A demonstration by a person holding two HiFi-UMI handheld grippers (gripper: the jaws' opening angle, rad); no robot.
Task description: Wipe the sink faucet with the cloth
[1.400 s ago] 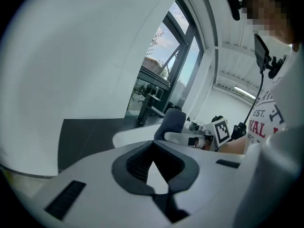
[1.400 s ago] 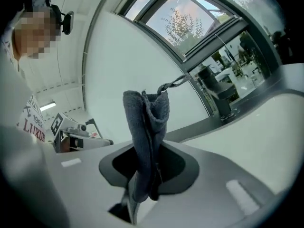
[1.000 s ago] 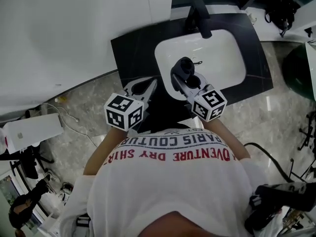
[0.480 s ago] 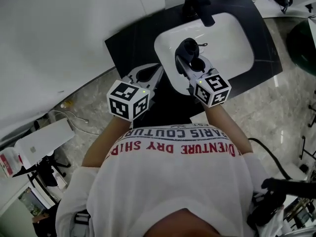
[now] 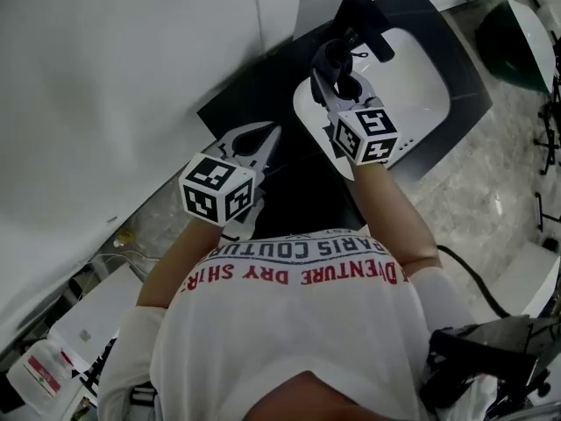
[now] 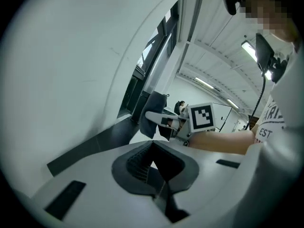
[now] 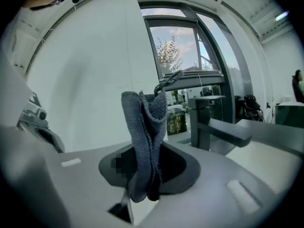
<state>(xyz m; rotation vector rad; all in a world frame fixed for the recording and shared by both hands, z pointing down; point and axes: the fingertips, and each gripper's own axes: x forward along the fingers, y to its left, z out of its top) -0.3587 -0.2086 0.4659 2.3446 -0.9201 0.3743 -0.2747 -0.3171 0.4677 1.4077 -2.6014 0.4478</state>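
A white sink [image 5: 416, 77] sits in a dark counter [image 5: 254, 86]. Our right gripper [image 5: 331, 77] pinches the grey cloth [image 7: 142, 127] just short of the faucet [image 7: 209, 122], apparently not touching it, so all the wiping remains. Our left gripper [image 5: 261, 143], jaws closed on nothing, hangs well back from the faucet.
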